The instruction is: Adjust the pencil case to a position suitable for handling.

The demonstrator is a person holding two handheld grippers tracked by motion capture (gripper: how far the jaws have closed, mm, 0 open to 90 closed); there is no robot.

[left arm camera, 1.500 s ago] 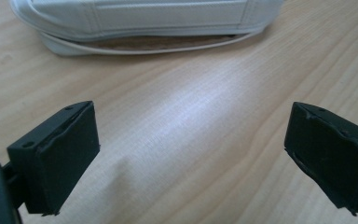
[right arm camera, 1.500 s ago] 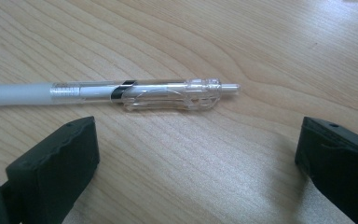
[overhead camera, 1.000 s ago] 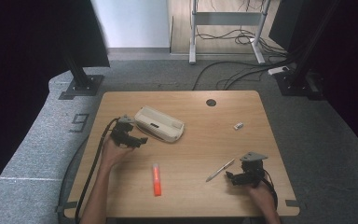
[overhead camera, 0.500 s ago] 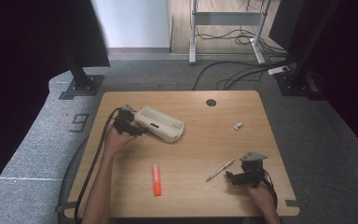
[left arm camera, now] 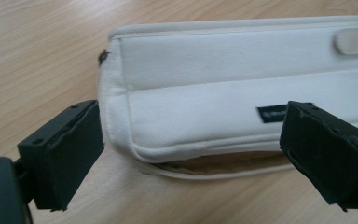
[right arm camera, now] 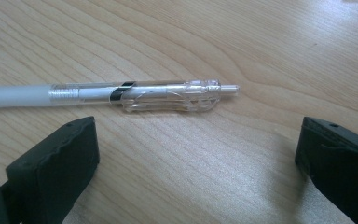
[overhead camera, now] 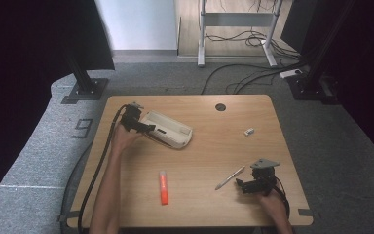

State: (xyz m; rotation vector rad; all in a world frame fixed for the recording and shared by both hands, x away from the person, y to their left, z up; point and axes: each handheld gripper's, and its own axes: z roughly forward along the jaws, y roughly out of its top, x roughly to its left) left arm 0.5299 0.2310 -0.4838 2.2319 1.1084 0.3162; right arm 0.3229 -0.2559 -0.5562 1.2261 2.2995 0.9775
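At the upper left of the high view the left gripper [overhead camera: 148, 127] sits at the near end of the white pencil case [overhead camera: 169, 129], which lies aslant on the wooden table [overhead camera: 209, 204]; in the left gripper view its jaws stand wide apart either side of the case's end, not yet touching it. The case looks like soft padded fabric, light and likely to sag or fold, so a hold across the firmer seamed edge or the end near the zip pull should serve better than the flat middle. Lower centre lies one orange highlighter [overhead camera: 164, 187], then one clear pen [overhead camera: 229, 177], hard, slim and apt to roll; best pinched across the barrel. One small white eraser [overhead camera: 249, 131] sits at the upper right. At the lower right the right gripper [overhead camera: 241, 185] rests just short of the pen, jaws apart and empty
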